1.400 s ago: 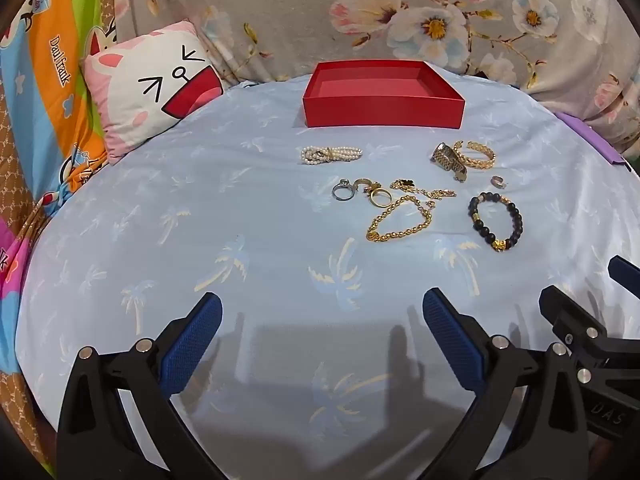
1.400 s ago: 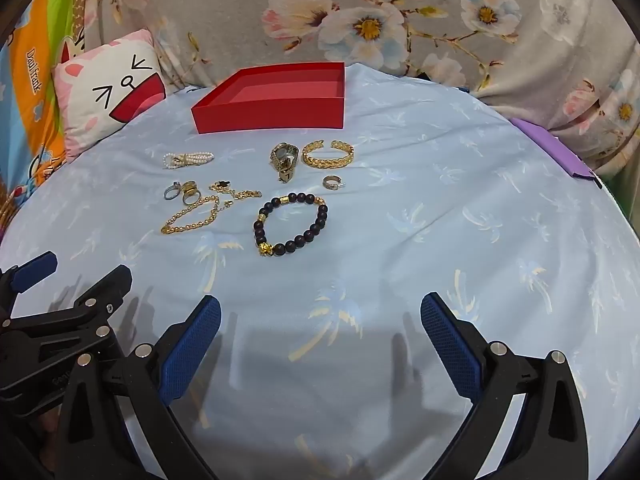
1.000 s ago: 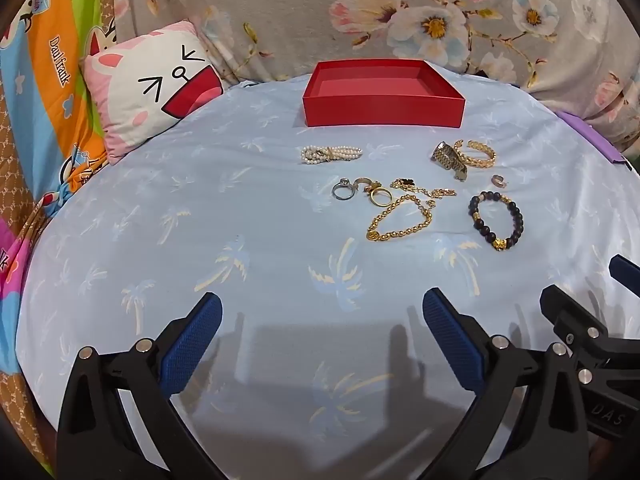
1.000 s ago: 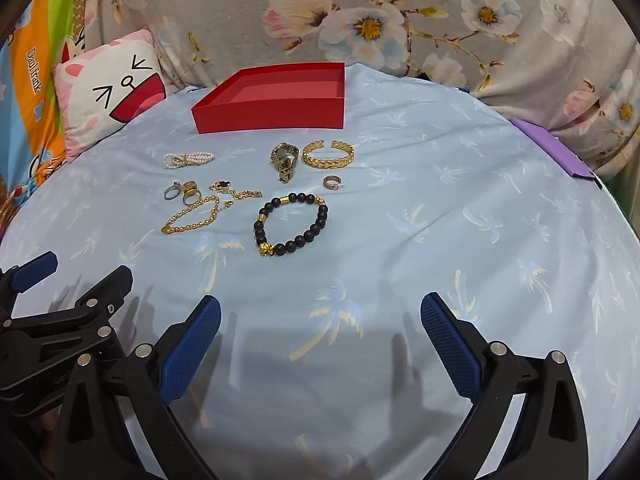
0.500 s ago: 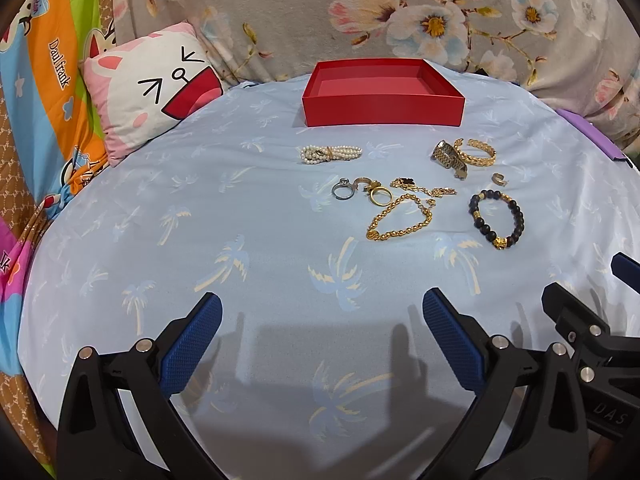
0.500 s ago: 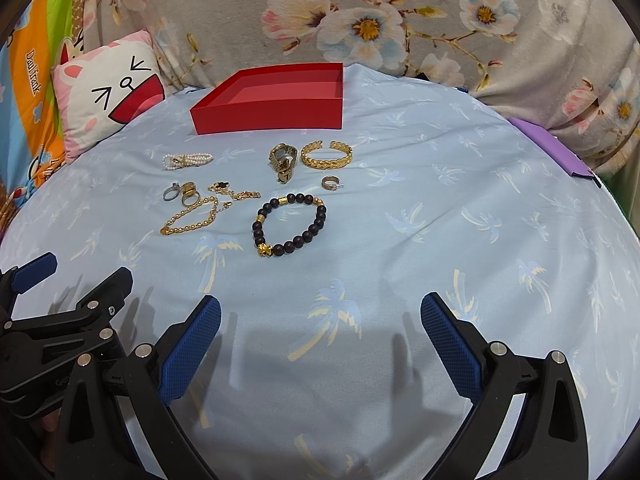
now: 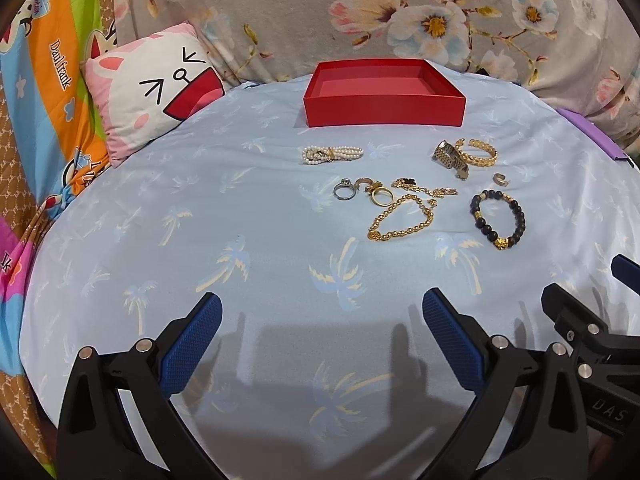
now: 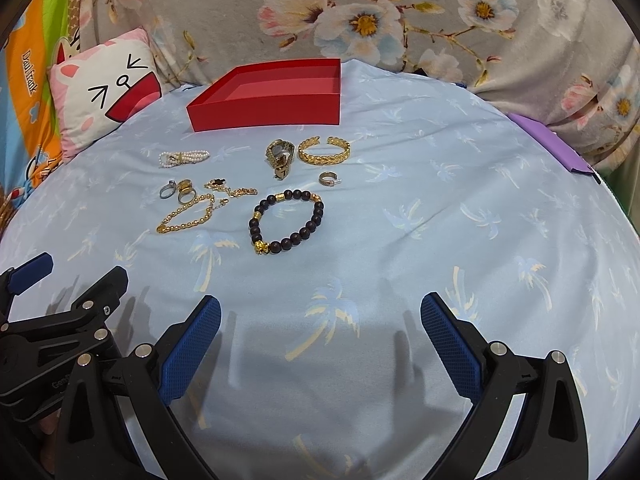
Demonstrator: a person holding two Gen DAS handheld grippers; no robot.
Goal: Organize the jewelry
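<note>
1. Nothing has moved since the earlier frames: both tongs hover at the near edge of the bed, and every piece lies where it lay.
2. Left tongs (image 7: 322, 338): jaws wide apart, empty, low over the sheet (image 7: 240, 216).
3. Right tongs (image 8: 320, 338): jaws wide apart, empty, just beside the left pair on its right.
4. Box (image 7: 384, 94): red, open, empty as far as can be seen, at the far edge of the bed against the floral cover. Long side runs left to right.
5. Pearl bracelet (image 7: 332, 155): nearest the box, lying left to right.
6. Rings (image 7: 362, 192): a silver one and gold ones, close together, left end of the cluster.
7. Gold chain (image 7: 402, 220): loose loop, the piece nearest the left tongs, ahead and slightly right of them.
8. Thin chain (image 7: 424, 188): just beyond the gold chain, touching or nearly so.
9. Bead bracelet (image 8: 288, 220): dark beads, the piece nearest the right tongs, ahead and a little left of them.
10. Watch (image 8: 279, 156) and cuff (image 8: 324, 151): side by side, between beads and box.
11. Small ring (image 8: 329, 179): alone, just near of the cuff.
12. Judgement: no piece boxed yet. All jewelry lies forward of both tongs, the box further on the same line, so each carry runs from near edge to far edge.
</note>
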